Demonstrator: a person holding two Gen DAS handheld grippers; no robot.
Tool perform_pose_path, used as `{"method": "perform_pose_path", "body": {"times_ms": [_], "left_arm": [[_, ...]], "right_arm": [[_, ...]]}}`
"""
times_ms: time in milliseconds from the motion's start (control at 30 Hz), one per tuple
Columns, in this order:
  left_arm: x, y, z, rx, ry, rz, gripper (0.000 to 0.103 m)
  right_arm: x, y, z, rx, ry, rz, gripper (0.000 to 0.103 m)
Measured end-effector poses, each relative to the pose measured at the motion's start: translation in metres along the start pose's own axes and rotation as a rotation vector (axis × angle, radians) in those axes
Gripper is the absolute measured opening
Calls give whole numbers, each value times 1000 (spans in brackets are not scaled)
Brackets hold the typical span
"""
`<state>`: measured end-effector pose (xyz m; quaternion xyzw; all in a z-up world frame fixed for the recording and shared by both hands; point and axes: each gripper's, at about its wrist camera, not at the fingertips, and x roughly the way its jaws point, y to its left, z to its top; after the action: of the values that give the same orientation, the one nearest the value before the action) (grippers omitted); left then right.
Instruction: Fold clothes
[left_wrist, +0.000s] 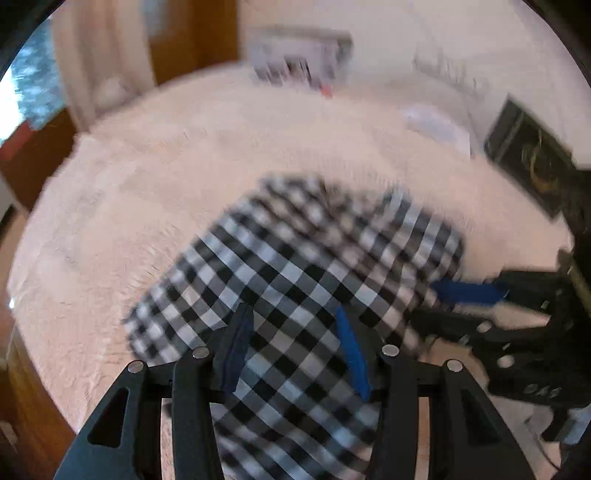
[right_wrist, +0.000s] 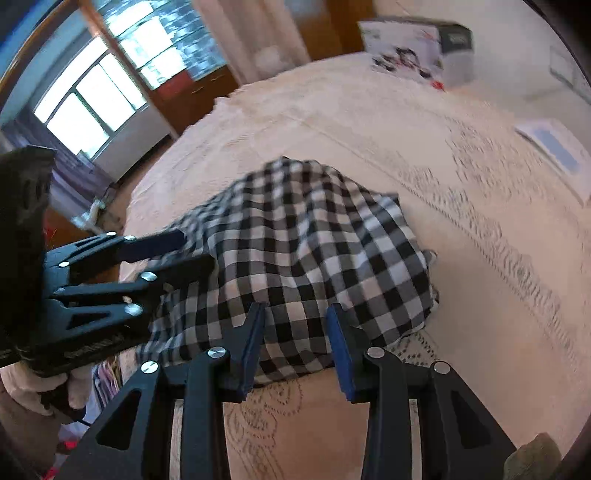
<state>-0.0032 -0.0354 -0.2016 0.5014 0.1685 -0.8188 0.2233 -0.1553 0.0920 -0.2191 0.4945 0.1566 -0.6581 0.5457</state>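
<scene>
On the bed's pale cover (right_wrist: 369, 122) lies a black-and-white checked garment (right_wrist: 306, 258), bunched into a rumpled heap near the cover's near edge, with its far part humped up and its near hem falling toward both cameras. From the left wrist view the same garment (left_wrist: 295, 266) fills the lower middle, blurred, and its cloth runs down between and under the fingers of the left gripper (left_wrist: 295, 339). That gripper's blue pads (left_wrist: 351, 354) stand well apart with checked cloth between them; whether they pinch any of it cannot be told. The right gripper (right_wrist: 295, 347) also has its fingers spread, the hem of the garment lying between its blue pads (right_wrist: 340, 354) and not clamped by them. In the left view the right gripper (left_wrist: 458, 295) reaches in from the right side and touches the garment's right edge; in the right view the left gripper (right_wrist: 166, 254) comes in from the left at the cloth's left edge. Farther out on the cover sit a printed box (right_wrist: 413, 51) at the far side and a flat white-and-blue item (right_wrist: 554, 147) to the right. A window (right_wrist: 92, 96) shows beyond the bed's left side.
</scene>
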Motion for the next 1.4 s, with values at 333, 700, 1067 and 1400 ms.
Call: {"method": "perform_pose_path", "body": {"times_ms": [333, 700, 1067, 1400], "left_arm": [[-11, 46, 37, 334, 116, -285, 66], [9, 50, 86, 741, 160, -493, 42], [50, 48, 64, 748, 266, -456, 14], [37, 77, 14, 833, 259, -392, 67]], "right_arm": [[-13, -11, -8, 325, -24, -93, 49], [-24, 63, -15, 746, -184, -250, 40], [18, 51, -20, 884, -109, -308, 21], [38, 113, -59, 857, -28, -288, 27]]}}
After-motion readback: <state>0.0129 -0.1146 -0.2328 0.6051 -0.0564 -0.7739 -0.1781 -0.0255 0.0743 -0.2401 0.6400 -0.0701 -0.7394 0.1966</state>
